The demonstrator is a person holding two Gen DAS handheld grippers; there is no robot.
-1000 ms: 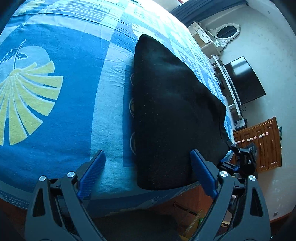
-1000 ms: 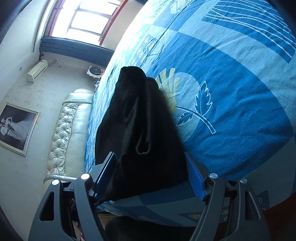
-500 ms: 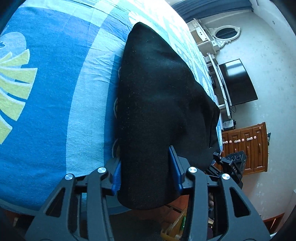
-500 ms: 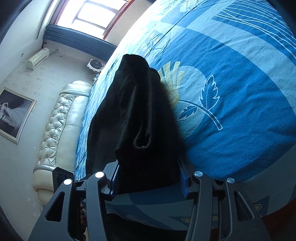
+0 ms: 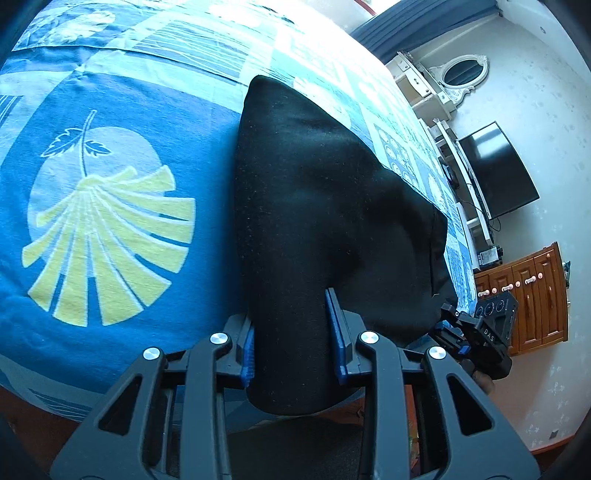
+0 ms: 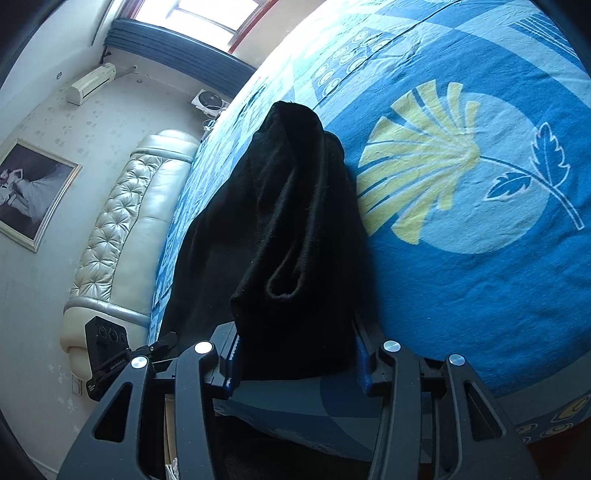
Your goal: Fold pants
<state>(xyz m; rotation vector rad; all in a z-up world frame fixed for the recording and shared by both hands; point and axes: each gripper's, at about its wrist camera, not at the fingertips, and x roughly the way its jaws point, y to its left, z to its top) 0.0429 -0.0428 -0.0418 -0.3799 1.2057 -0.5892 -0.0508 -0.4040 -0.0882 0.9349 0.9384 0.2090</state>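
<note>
Black pants [image 5: 310, 206] lie folded lengthwise on a blue patterned bedspread [image 5: 103, 206], near the bed's front edge. My left gripper [image 5: 293, 339] is shut on the near end of the pants, which bunches between the blue pads and is lifted off the bed. My right gripper [image 6: 295, 358] is shut on the other near corner of the pants [image 6: 280, 229]; a rolled fold shows just above its pads. The right gripper's body shows in the left wrist view [image 5: 476, 336], and the left gripper's body in the right wrist view [image 6: 110, 354].
A wooden cabinet [image 5: 532, 295], a television [image 5: 495, 170] and a white mirror shelf [image 5: 458, 74] stand right of the bed. A cream tufted headboard [image 6: 122, 229], a framed picture [image 6: 29, 188] and a window [image 6: 207, 14] are on the other side.
Both grippers went from open around the pants' edge to shut on it. They then pulled back and lifted the gripped end, so more bedspread shows.
</note>
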